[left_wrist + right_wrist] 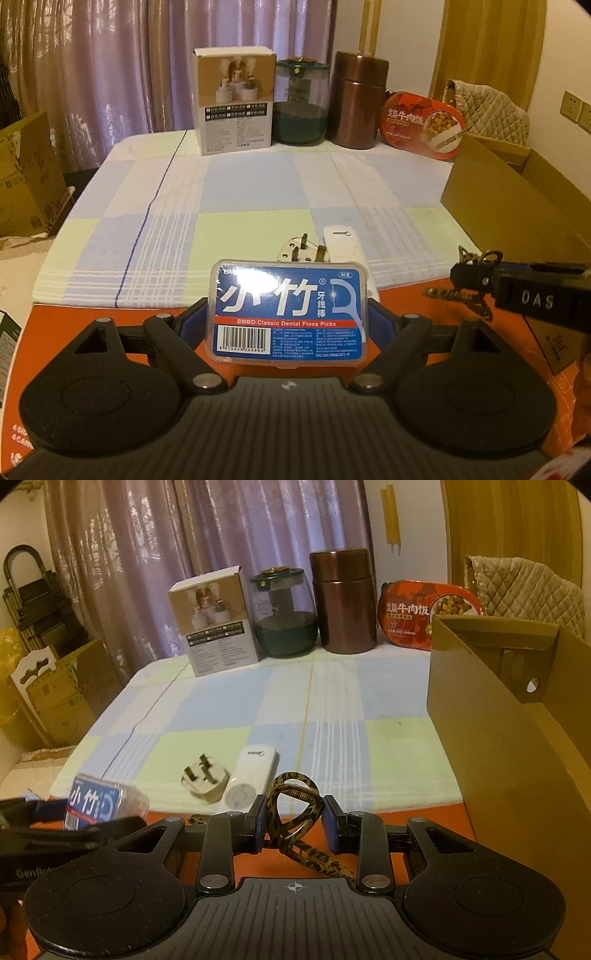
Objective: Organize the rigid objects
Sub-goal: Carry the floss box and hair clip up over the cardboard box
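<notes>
Floss box [288,312] clamped in left gripper [286,314], hair clip [295,823] pinched in right gripper [295,825]; both lifted, probably destined for cardboard box [498,716].

A clear floss box [288,312] with a blue label is held upright off the table, above its near edge. A leopard-print hair clip [295,823] hangs there too. A white plug [203,777] and white remote [249,777] lie touching near that edge.

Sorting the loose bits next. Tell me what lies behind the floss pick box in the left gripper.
Behind the floss pick box held by the left gripper lie a white plug and a white remote on the checked cloth. The box covers the remote's near end.
</notes>
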Available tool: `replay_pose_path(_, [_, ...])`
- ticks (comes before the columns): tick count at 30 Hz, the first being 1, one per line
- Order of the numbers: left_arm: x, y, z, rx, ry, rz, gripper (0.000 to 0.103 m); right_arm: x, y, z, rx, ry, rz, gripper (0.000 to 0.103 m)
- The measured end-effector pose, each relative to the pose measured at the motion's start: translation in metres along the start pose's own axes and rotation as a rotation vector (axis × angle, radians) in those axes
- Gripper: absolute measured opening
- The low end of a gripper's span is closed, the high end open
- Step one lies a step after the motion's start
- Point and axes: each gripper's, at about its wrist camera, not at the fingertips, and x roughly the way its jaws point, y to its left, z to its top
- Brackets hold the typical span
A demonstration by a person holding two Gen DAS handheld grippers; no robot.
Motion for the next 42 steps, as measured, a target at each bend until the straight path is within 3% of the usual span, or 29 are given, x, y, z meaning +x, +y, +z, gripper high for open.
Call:
replay_pose_path(27, [-0.155, -0.075, -0.024, 0.003, -0.052, -0.023, 0.083, -0.187, 0.007, -0.045, -0.117, -0.117, -0.017, 0.028])
replay_pose_path(34, [-0.181, -0.11, -0.022, 0.039, -0.07, -0.071, 0.083, -0.235, -0.019, -0.048, -0.097, -0.171, -0.078, 0.028])
replay_pose_path(42, [-0.184, -0.162, -0.007, 0.092, -0.084, -0.158, 0.083, -0.275, -0.072, -0.042, -0.033, -0.219, -0.186, 0.028])
